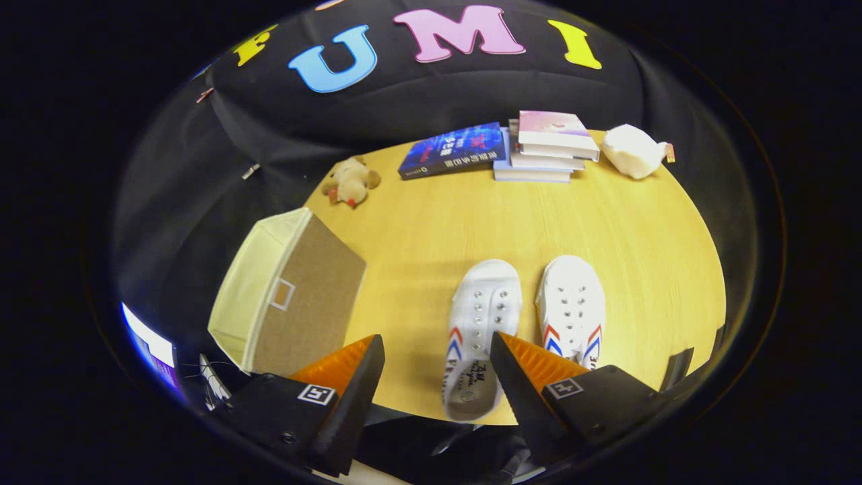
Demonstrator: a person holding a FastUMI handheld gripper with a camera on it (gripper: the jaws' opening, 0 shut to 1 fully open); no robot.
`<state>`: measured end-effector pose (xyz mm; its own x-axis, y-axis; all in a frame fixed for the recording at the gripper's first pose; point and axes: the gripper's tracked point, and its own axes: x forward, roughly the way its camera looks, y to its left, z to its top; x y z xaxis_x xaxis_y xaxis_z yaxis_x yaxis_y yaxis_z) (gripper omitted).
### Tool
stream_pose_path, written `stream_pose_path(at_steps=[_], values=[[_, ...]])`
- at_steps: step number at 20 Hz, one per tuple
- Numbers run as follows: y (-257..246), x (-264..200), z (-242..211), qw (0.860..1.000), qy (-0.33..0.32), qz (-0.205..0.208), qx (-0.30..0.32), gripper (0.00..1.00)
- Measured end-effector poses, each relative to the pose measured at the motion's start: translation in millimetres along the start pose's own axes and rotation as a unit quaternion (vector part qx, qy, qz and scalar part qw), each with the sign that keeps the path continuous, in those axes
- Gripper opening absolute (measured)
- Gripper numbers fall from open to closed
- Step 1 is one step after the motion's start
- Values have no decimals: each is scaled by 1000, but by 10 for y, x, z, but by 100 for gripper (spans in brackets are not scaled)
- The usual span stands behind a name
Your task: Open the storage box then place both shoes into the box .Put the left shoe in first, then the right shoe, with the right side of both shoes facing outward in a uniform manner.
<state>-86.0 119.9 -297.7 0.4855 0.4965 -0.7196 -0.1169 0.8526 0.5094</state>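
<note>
shoes (525, 316): white, red-and-blue chevron stripes on the sides
storage box (289, 296): cream fabric, brown panel
table (431, 222): yellow wood grain
book (451, 149): dark blue cover
plush toy (350, 180): tan

Table (438, 229): shoes (525, 316), books (539, 148), toys (351, 180).

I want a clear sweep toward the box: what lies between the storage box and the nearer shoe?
In the gripper view, only bare table lies between the storage box and that shoe; the claw is open.

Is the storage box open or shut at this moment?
Shut. The storage box stands beside the two shoes with its brown lid panel closed; the open gripper holds nothing.
</note>
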Motion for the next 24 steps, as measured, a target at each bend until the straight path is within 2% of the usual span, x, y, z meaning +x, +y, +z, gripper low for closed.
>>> stream_pose_path(at_steps=[6,10,11,14,15,16,18,19,21,24], values=[[-430,366,-357,997,68,-43,-17,91],[-610,560,-468,993,95,-59,-46,84],[-604,605,-475,992,98,-59,-48,72],[-562,727,-506,991,107,-55,-60,63],[-533,745,-507,991,106,-53,-62,57],[-546,731,-512,991,108,-55,-61,48],[-582,722,-502,991,113,-56,-35,36],[-602,716,-504,992,116,-56,-10,24],[-602,705,-482,992,110,-46,37,11],[-538,615,-413,994,92,-35,49,8]])
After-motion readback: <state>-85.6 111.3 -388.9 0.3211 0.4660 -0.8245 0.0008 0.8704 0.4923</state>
